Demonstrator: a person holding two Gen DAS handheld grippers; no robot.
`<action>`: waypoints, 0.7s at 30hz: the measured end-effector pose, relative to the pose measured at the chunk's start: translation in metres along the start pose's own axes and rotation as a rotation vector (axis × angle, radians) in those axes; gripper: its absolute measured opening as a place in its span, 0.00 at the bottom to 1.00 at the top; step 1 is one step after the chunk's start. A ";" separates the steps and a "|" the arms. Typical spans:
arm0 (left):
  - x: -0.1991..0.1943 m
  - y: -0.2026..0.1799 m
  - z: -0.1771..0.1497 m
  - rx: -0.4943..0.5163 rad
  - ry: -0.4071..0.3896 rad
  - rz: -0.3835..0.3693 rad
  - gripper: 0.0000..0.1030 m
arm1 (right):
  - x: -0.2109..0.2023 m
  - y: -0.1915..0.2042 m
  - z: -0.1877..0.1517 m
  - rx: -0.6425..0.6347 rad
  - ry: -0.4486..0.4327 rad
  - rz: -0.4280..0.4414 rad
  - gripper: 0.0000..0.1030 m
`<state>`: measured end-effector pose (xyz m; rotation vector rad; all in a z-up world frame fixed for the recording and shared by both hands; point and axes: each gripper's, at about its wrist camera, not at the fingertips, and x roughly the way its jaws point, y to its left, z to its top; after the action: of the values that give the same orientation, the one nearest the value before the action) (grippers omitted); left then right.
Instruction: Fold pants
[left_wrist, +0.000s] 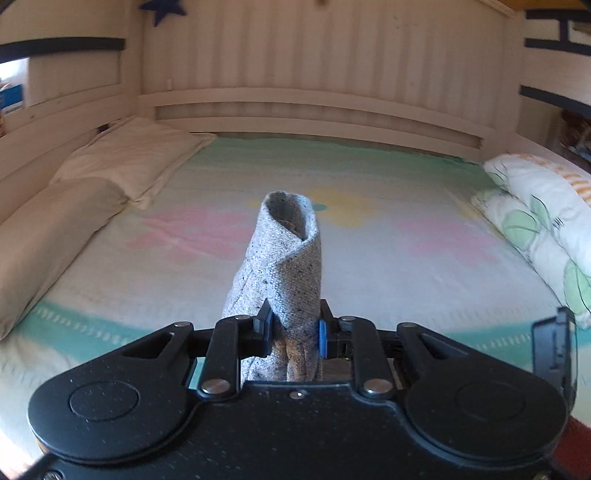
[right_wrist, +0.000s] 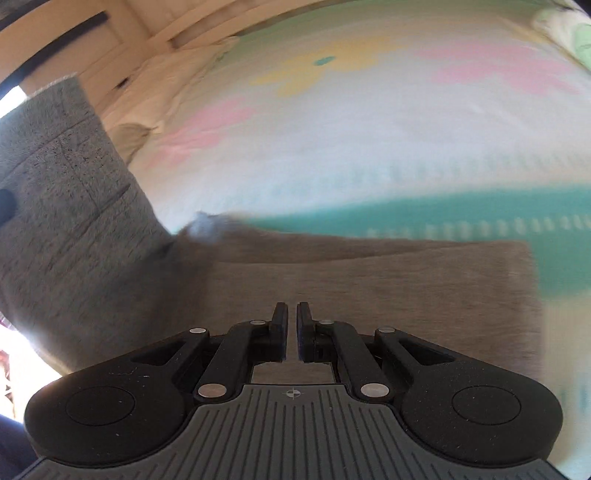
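Observation:
The grey pants (left_wrist: 288, 258) rise as a twisted fold of cloth straight out of my left gripper (left_wrist: 293, 317), whose pads press on it from both sides above the bed. In the right wrist view the pants (right_wrist: 406, 295) stretch flat and blurred across the lower bed, and one part (right_wrist: 66, 177) lifts steeply at the left. My right gripper (right_wrist: 292, 314) hovers over that flat part. Its fingers are nearly together, with no cloth showing between them.
The bed has a pastel flowered sheet (left_wrist: 369, 240). Two cream pillows (left_wrist: 129, 158) lie along its left side and a leaf-print duvet (left_wrist: 546, 221) along its right. A pale wooden panelled wall (left_wrist: 314, 74) closes the far side. A black device part (left_wrist: 554, 350) shows at the right edge.

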<state>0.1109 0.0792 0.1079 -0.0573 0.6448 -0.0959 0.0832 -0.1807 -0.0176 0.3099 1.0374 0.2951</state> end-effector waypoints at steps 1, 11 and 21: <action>0.008 -0.016 -0.003 0.028 0.020 -0.031 0.27 | 0.003 -0.009 -0.001 0.019 0.011 -0.015 0.05; 0.068 -0.115 -0.070 0.211 0.310 -0.253 0.35 | 0.001 -0.071 -0.011 0.150 0.038 -0.087 0.04; 0.073 -0.102 -0.050 0.099 0.367 -0.291 0.40 | -0.005 -0.092 -0.009 0.223 0.020 -0.091 0.04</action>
<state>0.1311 -0.0315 0.0327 -0.0375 0.9943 -0.4263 0.0819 -0.2663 -0.0539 0.4599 1.1030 0.1007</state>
